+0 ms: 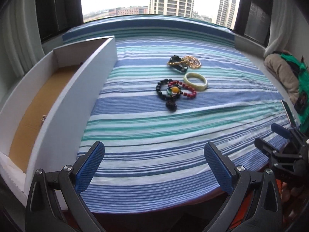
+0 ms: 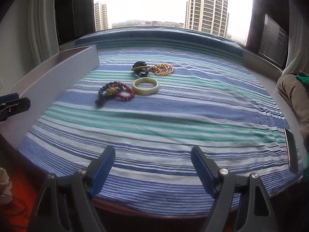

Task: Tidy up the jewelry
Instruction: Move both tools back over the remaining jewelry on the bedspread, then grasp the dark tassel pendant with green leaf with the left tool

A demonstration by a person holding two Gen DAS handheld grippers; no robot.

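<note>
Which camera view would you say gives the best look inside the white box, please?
The left wrist view: it looks over the near wall of the white box onto its brown floor and a small item lying there. The right wrist view shows only the box's outer wall, nothing of the inside.

We see a blue, teal and white striped cloth (image 1: 154, 135), tall grey tower blocks (image 2: 206, 9) outside, a tan cushion (image 1: 280, 73), a dark phone (image 2: 291, 150).
</note>
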